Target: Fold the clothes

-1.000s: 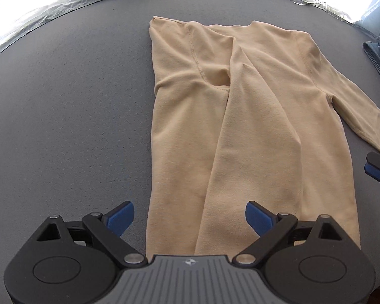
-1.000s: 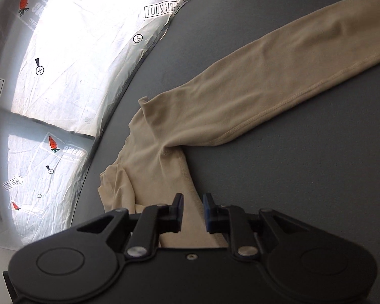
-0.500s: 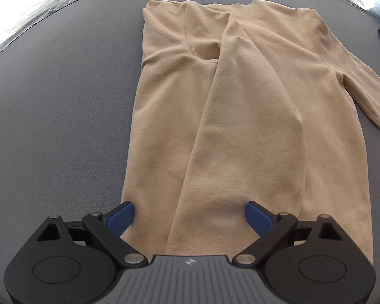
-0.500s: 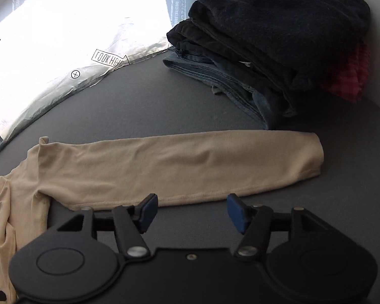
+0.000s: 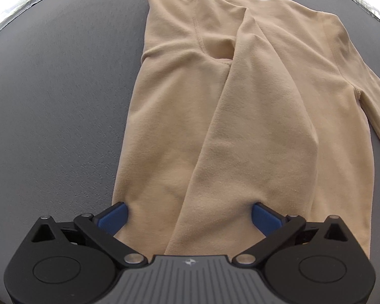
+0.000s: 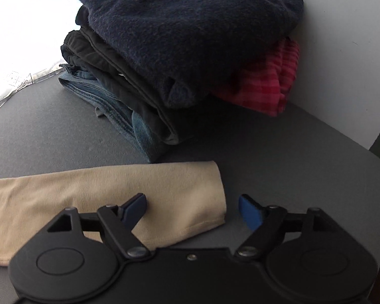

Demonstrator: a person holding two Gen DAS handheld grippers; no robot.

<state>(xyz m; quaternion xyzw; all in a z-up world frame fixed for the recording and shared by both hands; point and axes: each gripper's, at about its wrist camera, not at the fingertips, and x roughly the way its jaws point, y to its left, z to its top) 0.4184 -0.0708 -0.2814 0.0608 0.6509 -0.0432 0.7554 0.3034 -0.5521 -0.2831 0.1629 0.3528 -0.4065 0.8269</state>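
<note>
Shirt (image 5: 240, 126) (tan) flat on grey table (image 5: 50, 101); clothes pile (image 6: 179, 50) against wall (image 6: 342, 50).

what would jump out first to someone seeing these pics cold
The tan shirt spread flat on the grey table fills the left view, one side already folded over its middle, with the open left tongs at its near hem. In the right view the stack of folded dark clothes, with a red piece at its right, sits against the wall just beyond the shirt's sleeve, whose cuff lies between the open right tongs.
</note>
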